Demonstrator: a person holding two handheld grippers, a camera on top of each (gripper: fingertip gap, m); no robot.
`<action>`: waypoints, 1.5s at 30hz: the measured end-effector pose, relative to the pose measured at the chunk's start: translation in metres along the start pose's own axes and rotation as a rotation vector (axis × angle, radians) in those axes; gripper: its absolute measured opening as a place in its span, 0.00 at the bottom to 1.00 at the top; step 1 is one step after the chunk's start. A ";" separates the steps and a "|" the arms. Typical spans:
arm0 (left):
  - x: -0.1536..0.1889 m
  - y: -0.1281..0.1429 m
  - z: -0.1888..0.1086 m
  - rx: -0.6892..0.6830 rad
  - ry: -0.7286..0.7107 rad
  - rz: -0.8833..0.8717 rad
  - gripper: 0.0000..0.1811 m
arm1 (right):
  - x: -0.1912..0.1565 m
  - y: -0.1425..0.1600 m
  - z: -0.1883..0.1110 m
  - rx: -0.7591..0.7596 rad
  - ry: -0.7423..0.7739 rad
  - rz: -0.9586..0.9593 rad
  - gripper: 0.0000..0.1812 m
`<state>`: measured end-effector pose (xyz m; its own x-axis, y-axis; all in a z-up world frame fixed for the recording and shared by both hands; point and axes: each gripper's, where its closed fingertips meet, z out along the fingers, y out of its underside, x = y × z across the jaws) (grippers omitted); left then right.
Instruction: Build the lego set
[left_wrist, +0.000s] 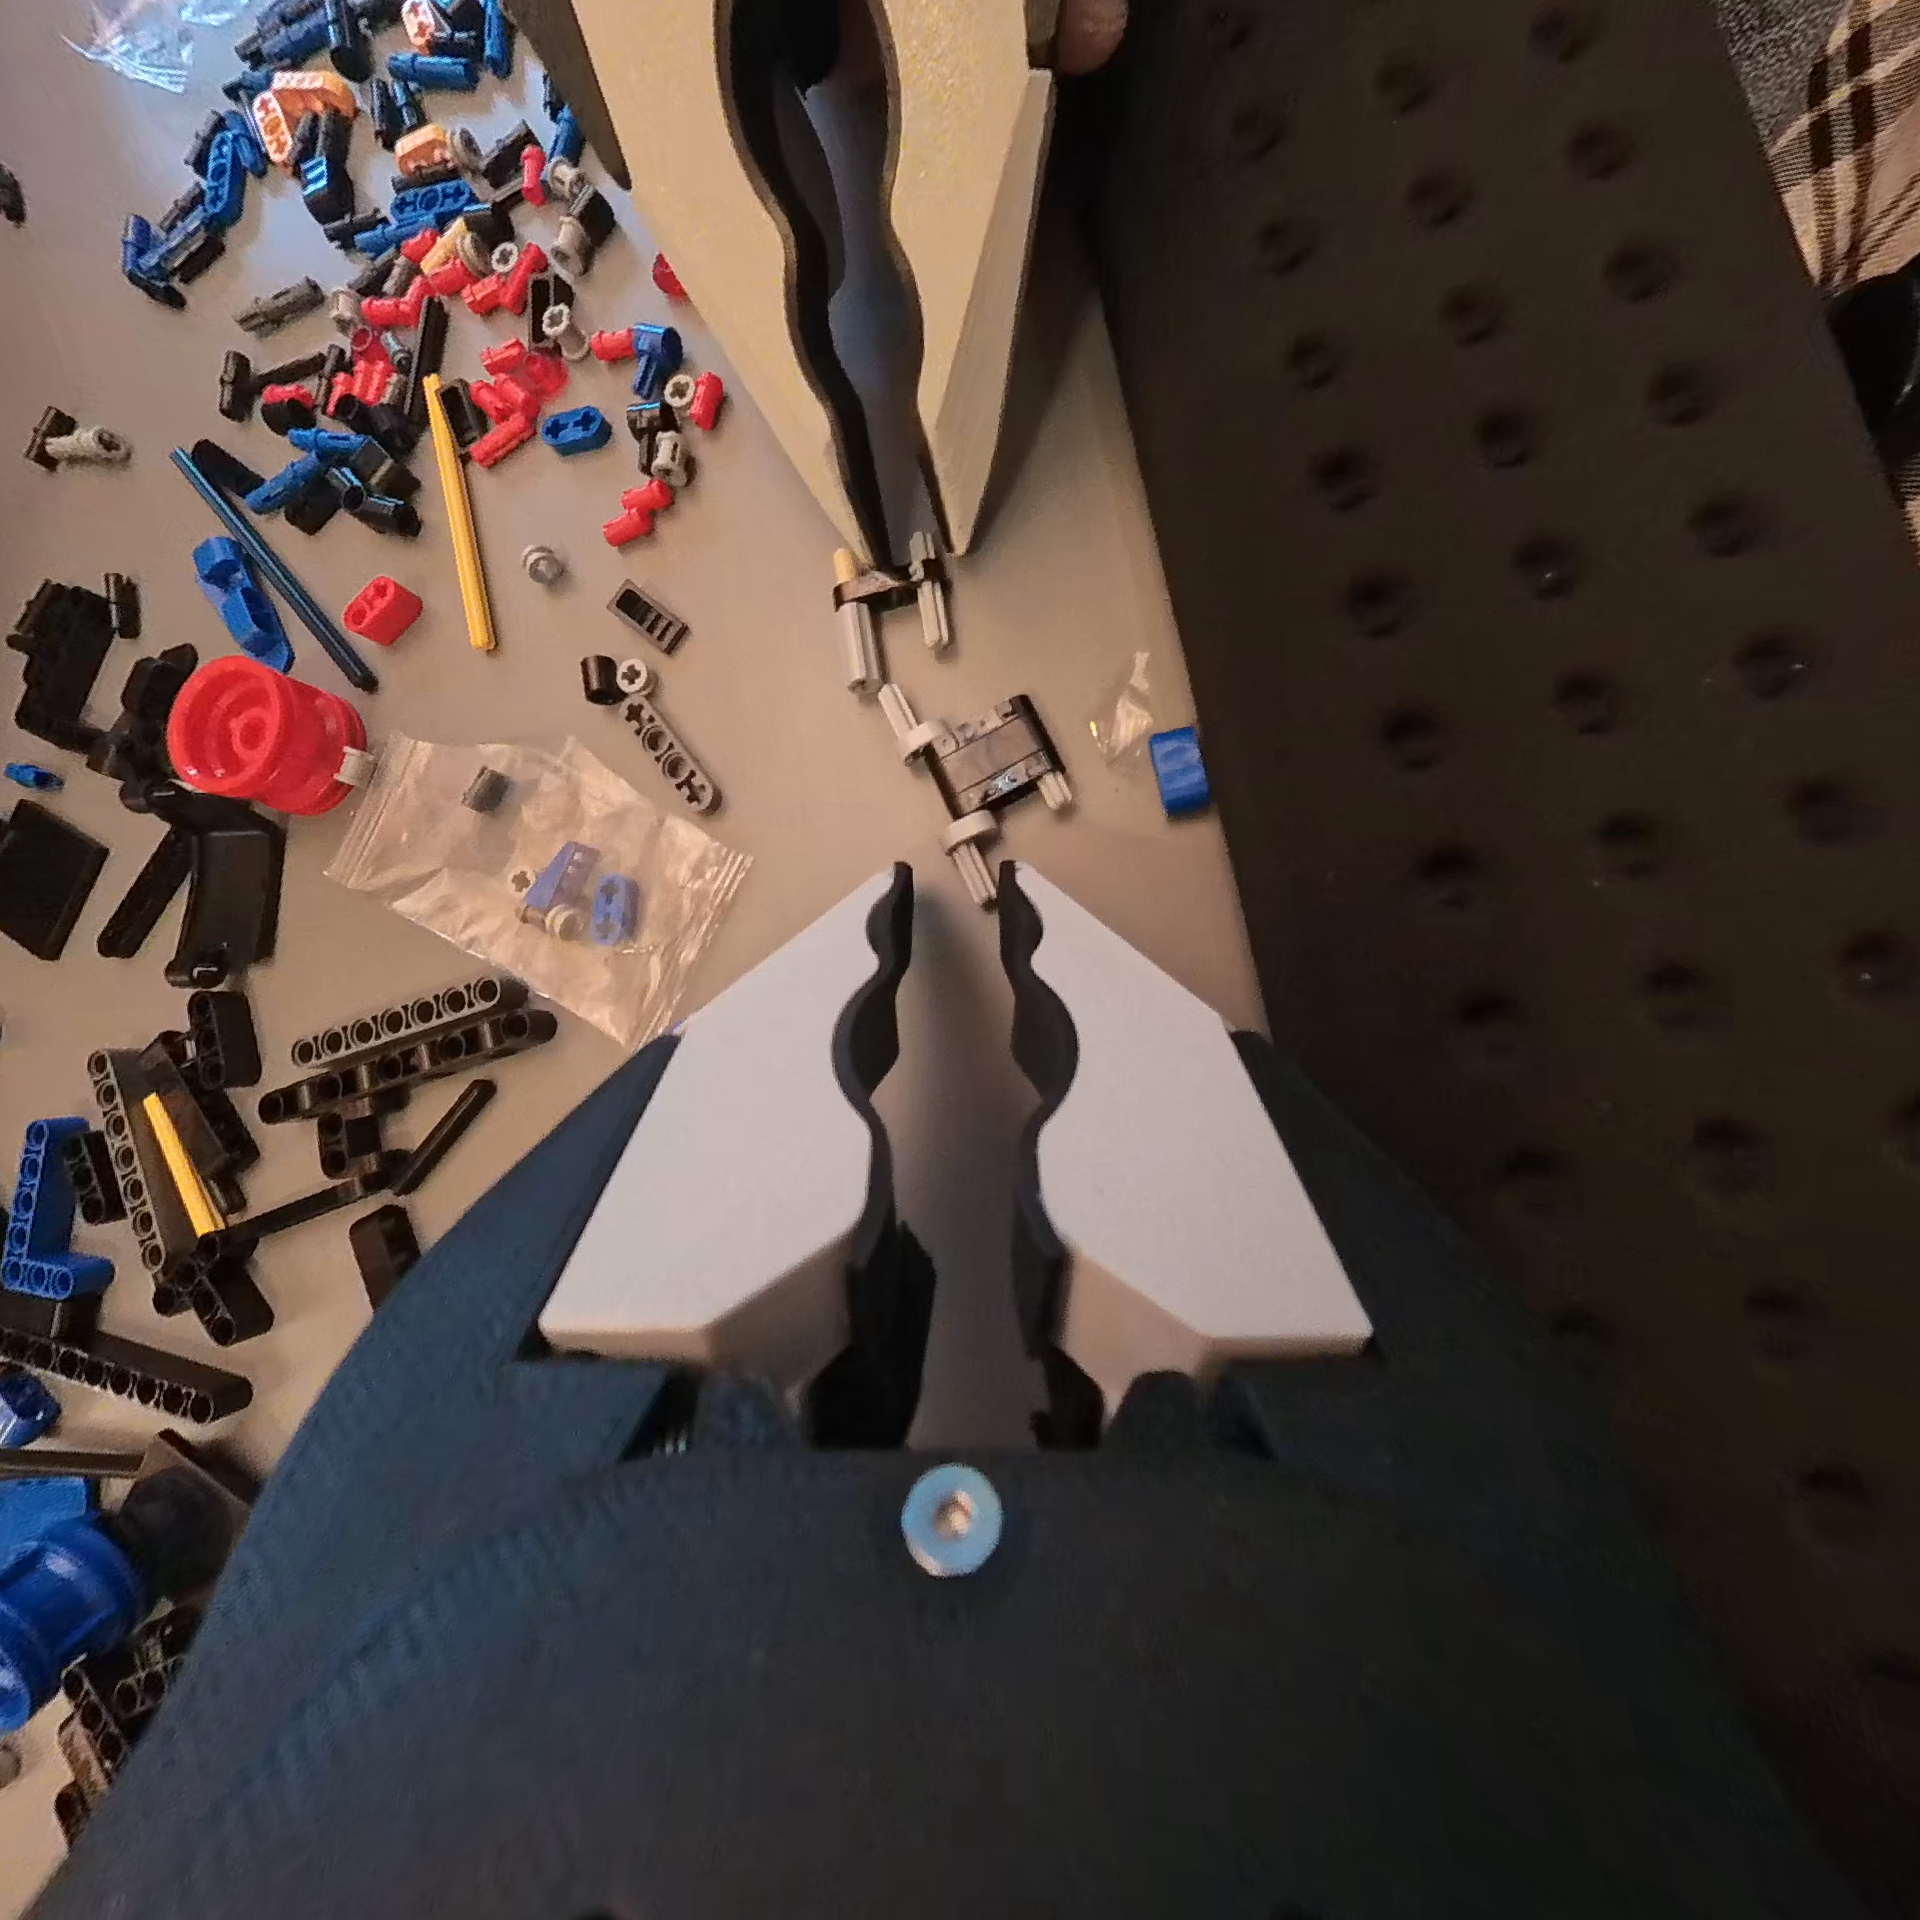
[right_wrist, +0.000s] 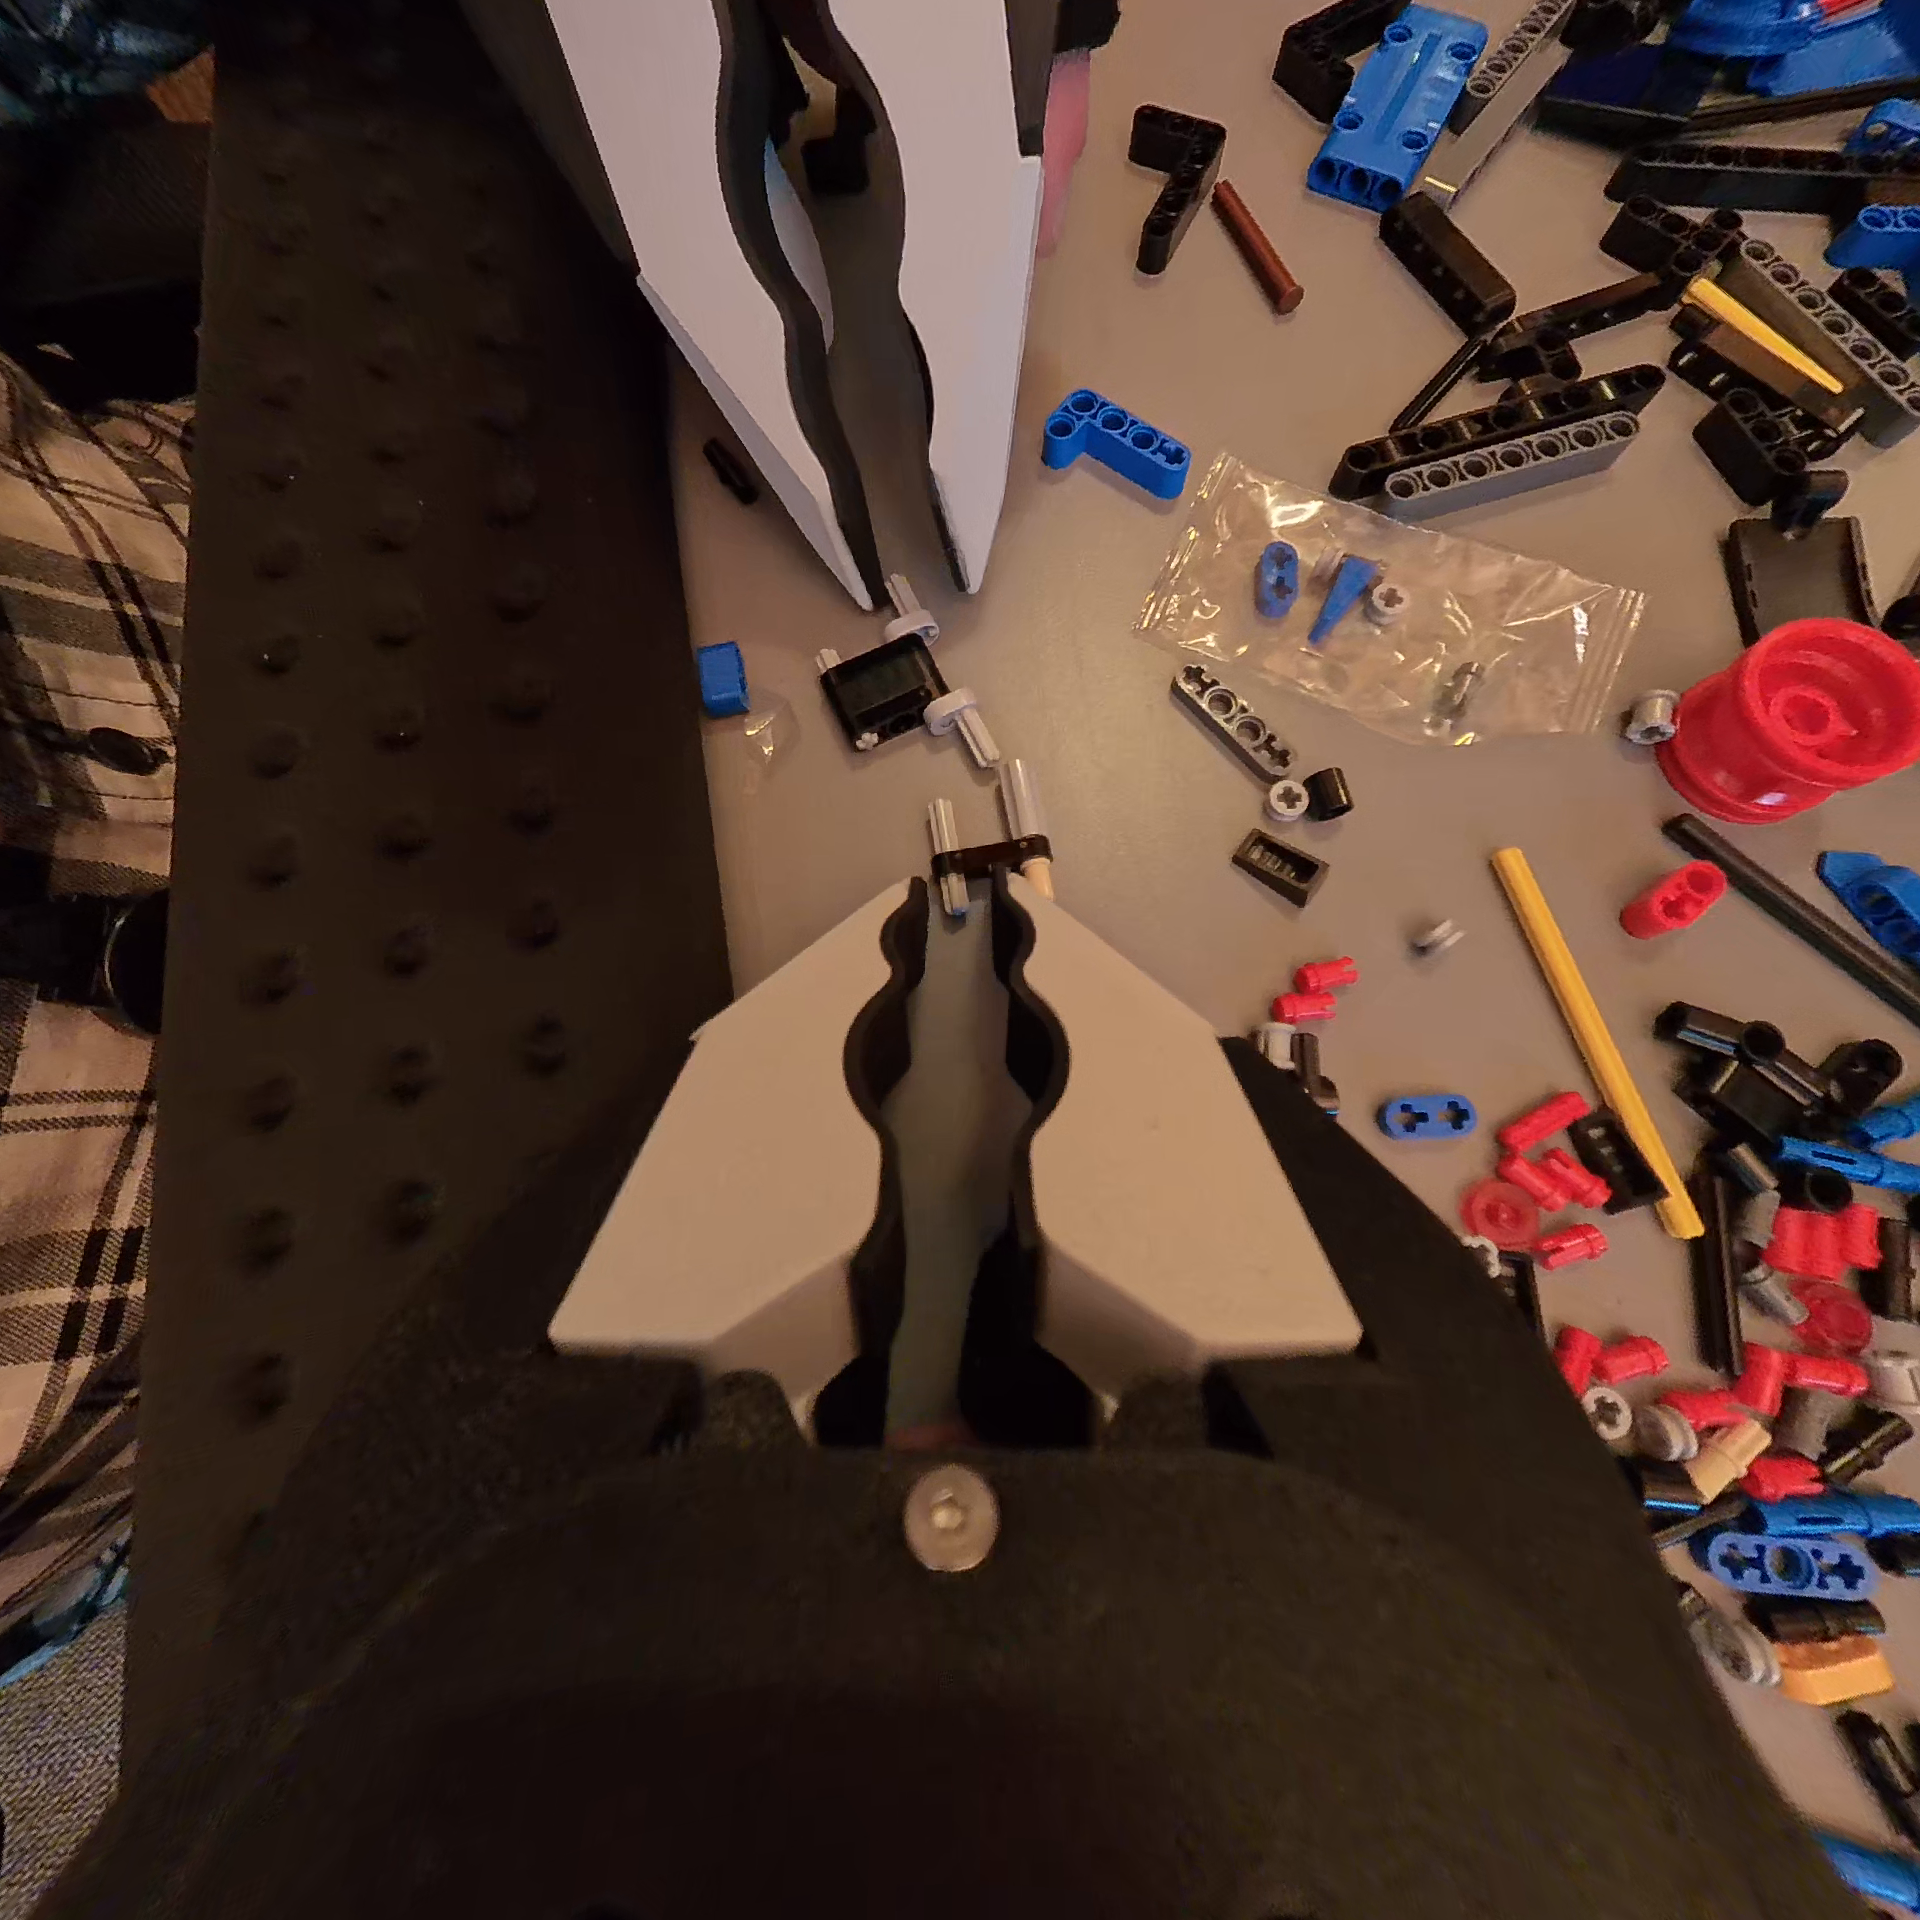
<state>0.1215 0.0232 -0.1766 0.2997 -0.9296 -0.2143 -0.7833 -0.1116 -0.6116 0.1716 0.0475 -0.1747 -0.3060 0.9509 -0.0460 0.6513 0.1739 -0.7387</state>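
A small black block with grey axle pins (left_wrist: 992, 764) lies on the grey table, also in the right wrist view (right_wrist: 883, 691). My left gripper (left_wrist: 956, 883) is open, its tips on either side of the end of one grey pin of that block. It shows from the front in the right wrist view (right_wrist: 916, 594). My right gripper (right_wrist: 961, 885) is shut on a grey axle of a thin black link (right_wrist: 992, 857), which carries a second grey axle and a tan pin. It also shows opposite in the left wrist view (left_wrist: 916, 551), with the link (left_wrist: 883, 594) at its tips.
A black studded panel (left_wrist: 1507, 727) borders the table (left_wrist: 790, 488) on one side (right_wrist: 416, 623). A small blue piece (left_wrist: 1179, 769) lies beside the block. A clear bag of small parts (left_wrist: 540, 873), a red wheel hub (left_wrist: 260, 743), a yellow axle (left_wrist: 457, 509) and heaps of black, blue and red pieces lie nearby. The left gripper's tips are roughly 6 cm from the right gripper's. Left tips and right tips are each some 15 cm from the red wheel hub (left_wrist: 260, 743). My right wrist view (right_wrist: 1769, 674) looks at it from another angle.
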 end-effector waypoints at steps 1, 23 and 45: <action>0.000 0.000 0.000 0.000 0.001 0.000 0.08 | 0.000 0.000 0.000 0.000 0.000 0.001 0.07; 0.000 0.000 0.002 0.002 0.004 0.000 0.03 | 0.001 0.000 0.000 0.004 -0.004 0.009 0.10; 0.000 0.001 0.001 0.006 0.010 -0.011 0.03 | -0.006 -0.011 -0.003 0.051 0.019 -0.106 0.09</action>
<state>0.1217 0.0234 -0.1781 0.3030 -0.9318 -0.1998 -0.7766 -0.1199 -0.6185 0.1681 0.0411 -0.1641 -0.3579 0.9326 0.0468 0.5792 0.2611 -0.7722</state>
